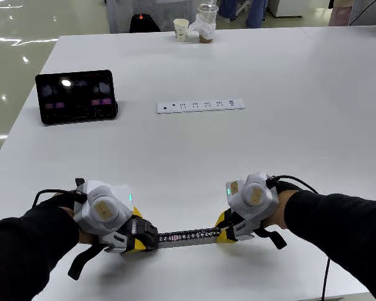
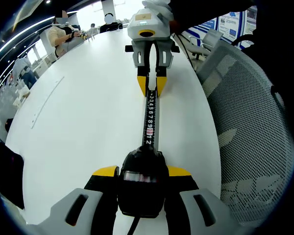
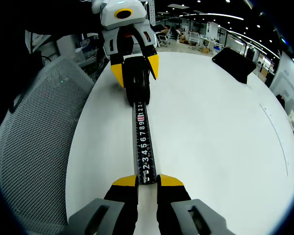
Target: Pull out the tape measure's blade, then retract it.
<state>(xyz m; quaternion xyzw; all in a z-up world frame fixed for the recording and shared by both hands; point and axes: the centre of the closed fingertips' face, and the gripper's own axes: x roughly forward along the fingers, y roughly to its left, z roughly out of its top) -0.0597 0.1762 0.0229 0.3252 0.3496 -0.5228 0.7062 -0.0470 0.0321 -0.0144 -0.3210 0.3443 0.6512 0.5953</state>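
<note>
The tape measure [image 2: 142, 188] is sitting on the white table [image 1: 288, 125]. The left gripper [image 2: 142, 172] is clamping its black case between yellow-tipped fingers [image 2: 106, 172], which are standing as far apart as the case is wide. The blade [image 3: 143, 147] is lying drawn out flat on the tabletop, running straight from the case to the right gripper [image 3: 147, 181]. That gripper's fingers [image 3: 170, 180] are pinching the blade's end and leaving just a narrow gap. The two grippers are facing each other tip to tip, with the blade spanning between them.

The table's near edge is running alongside the blade, close to both pairs of fingers, and a mesh chair [image 2: 250, 127] is standing past it. On the far side of the fingers, bare tabletop is stretching away to a power strip [image 1: 200, 105]. A dark tablet [image 1: 76, 96] is lying well apart on the left gripper's side, and cups [image 1: 182, 29] are standing at the far edge.
</note>
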